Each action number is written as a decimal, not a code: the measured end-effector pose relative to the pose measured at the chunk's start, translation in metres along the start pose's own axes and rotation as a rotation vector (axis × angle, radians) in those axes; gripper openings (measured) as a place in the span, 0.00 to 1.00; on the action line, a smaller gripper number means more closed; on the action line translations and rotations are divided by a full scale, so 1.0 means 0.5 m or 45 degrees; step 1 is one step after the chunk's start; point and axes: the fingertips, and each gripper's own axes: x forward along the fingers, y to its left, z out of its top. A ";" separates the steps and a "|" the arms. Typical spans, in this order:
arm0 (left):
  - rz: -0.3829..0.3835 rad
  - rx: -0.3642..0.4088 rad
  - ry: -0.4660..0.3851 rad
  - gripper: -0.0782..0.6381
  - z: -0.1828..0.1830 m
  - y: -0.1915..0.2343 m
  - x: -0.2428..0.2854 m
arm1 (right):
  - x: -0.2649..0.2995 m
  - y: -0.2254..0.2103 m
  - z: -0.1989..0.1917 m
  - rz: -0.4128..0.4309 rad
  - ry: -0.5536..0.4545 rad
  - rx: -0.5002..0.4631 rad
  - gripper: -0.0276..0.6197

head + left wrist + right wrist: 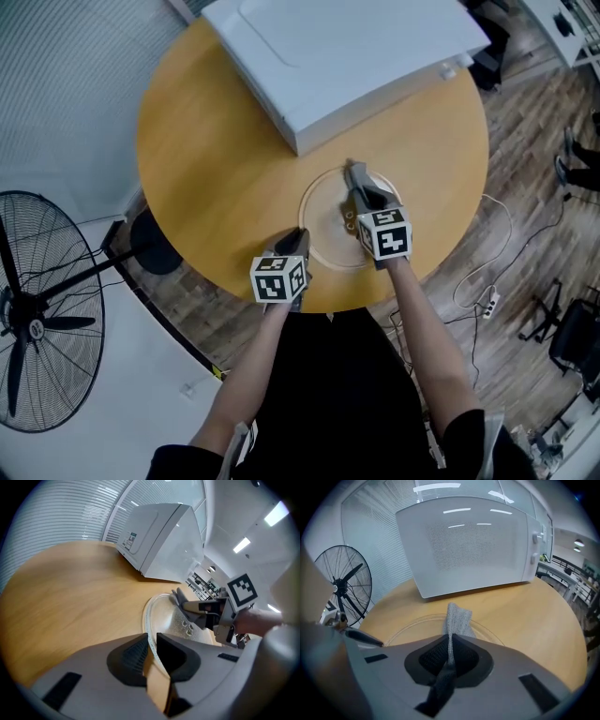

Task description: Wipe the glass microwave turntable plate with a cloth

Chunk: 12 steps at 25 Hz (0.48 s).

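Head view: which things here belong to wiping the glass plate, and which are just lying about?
Part of the job:
glass turntable plate
grey cloth, clamped in the right tool
left tool, gripping the plate's rim

Just lying about:
microwave
standing fan
power strip on the floor

- White box-shaped microwave oven (337, 56): far portion cut off by the head view's edge at 12 o'clock.
- Black wire-guard pedestal fan (36, 328): cut off at 9 o'clock.
- Clear round glass turntable plate (323, 220): sector from 12 to 4 o'clock hidden under the right gripper (358, 183).
- Grey knitted cloth (457, 618): lower end hidden between the right gripper's jaws.
- Side label (131, 541) on the oven: print too small to read.
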 end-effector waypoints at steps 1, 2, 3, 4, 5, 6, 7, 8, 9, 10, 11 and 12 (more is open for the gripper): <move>0.006 0.008 -0.002 0.18 0.000 0.000 0.000 | 0.007 0.002 0.007 0.010 0.005 0.007 0.08; 0.011 0.014 -0.005 0.18 0.000 0.000 0.000 | 0.013 0.005 0.013 0.021 0.010 0.015 0.08; 0.013 0.016 -0.007 0.18 0.000 0.000 0.000 | 0.019 0.010 0.019 0.032 0.016 0.025 0.08; 0.014 0.016 -0.009 0.18 0.001 0.000 0.000 | 0.025 0.016 0.024 0.044 0.022 0.039 0.08; 0.015 0.014 -0.009 0.18 0.002 0.001 0.000 | 0.031 0.025 0.029 0.060 0.029 0.057 0.08; 0.015 0.013 -0.009 0.18 0.002 0.002 0.001 | 0.037 0.035 0.033 0.078 0.034 0.076 0.08; 0.015 0.012 -0.008 0.18 0.002 0.003 0.001 | 0.041 0.047 0.035 0.099 0.038 0.093 0.08; 0.016 0.011 -0.008 0.18 0.001 0.003 0.000 | 0.044 0.061 0.035 0.118 0.041 0.107 0.08; 0.016 0.011 -0.009 0.18 0.000 0.002 -0.001 | 0.047 0.076 0.033 0.139 0.044 0.121 0.08; 0.016 0.011 -0.009 0.18 0.000 0.002 -0.001 | 0.048 0.091 0.031 0.160 0.048 0.133 0.08; 0.017 0.011 -0.010 0.18 -0.001 0.003 -0.001 | 0.050 0.107 0.028 0.181 0.052 0.143 0.08; 0.017 0.010 -0.010 0.18 -0.001 0.003 -0.001 | 0.051 0.122 0.025 0.204 0.057 0.149 0.08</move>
